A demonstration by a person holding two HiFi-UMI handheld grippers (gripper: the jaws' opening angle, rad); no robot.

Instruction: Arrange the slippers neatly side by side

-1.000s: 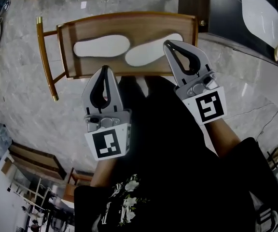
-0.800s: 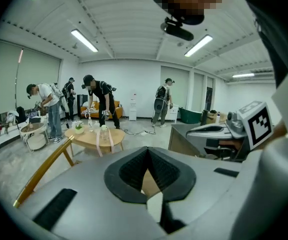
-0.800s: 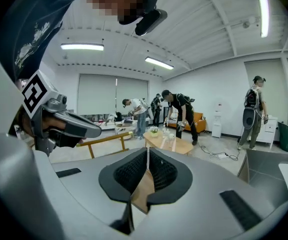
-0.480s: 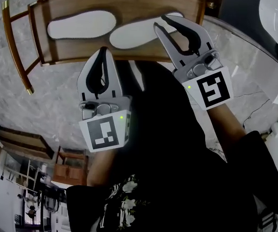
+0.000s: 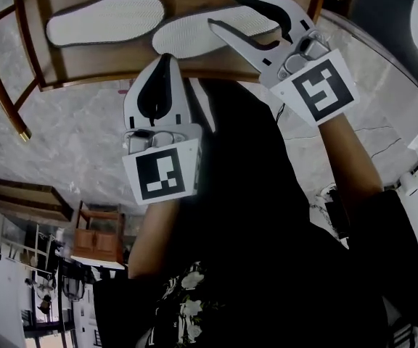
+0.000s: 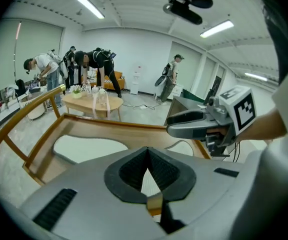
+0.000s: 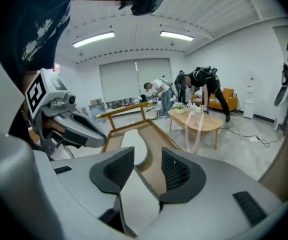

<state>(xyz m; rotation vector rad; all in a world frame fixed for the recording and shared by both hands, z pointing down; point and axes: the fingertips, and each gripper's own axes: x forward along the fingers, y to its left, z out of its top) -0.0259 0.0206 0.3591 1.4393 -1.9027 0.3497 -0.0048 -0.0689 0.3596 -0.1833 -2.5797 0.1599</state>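
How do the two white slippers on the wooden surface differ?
The left slipper lies free, nearly level across the head view; the right slipper is slanted. Only the right slipper's end sits between the jaws of the right tool, which have just been opening. Both are white, textured.

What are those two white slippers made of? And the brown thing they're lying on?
Both look like matte white foam or rubber: the left slipper and right slipper show fine ribbed tread. The rack looks like varnished wood, brown grain with slight shine.
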